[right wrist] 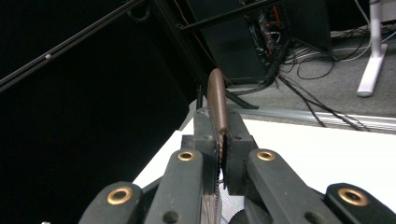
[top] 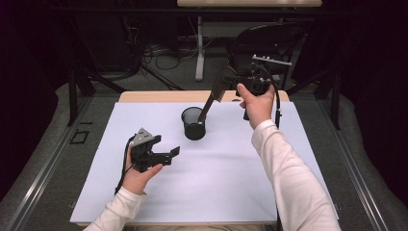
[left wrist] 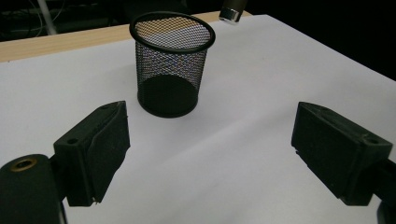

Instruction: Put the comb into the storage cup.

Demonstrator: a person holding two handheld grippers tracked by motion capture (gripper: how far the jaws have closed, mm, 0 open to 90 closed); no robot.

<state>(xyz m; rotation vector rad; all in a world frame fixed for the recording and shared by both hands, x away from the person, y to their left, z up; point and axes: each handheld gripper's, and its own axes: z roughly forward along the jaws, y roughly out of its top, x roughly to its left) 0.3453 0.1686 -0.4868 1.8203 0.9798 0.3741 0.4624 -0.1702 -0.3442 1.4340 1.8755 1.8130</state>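
The right hand-held gripper (top: 226, 82) is raised above the far side of the counter (top: 216, 183), its jaws clamped tight on a brown comb (top: 215, 94); in the right gripper view the comb (right wrist: 217, 100) runs up between the closed jaws with its rounded back sticking out past their tips and its fine teeth pinched between them. In the high view the comb's thin dark handle slants down and to the left, and its lower end sits at or just inside the rim of the black mesh cup (top: 194, 123), which stands upright on the white sheet near the middle of the far half of the counter. The left hand-held gripper (top: 166, 155) rests low over the sheet on the near left, jaws spread wide and holding nothing; the left gripper view looks past them at the mesh cup (left wrist: 171, 70), which looks empty at the bottom, with a silvery tip (left wrist: 231, 14) hanging above and behind its rim, probably the comb's handle end. As a judgement, the job of dropping the comb into the cup is well along: the comb is picked up, carried over and aimed handle-first at the opening. What is left is to lower it until the handle rests on the cup's floor, open the jaws, and draw the hand clear without tipping the light cup, which nothing steadies at present.
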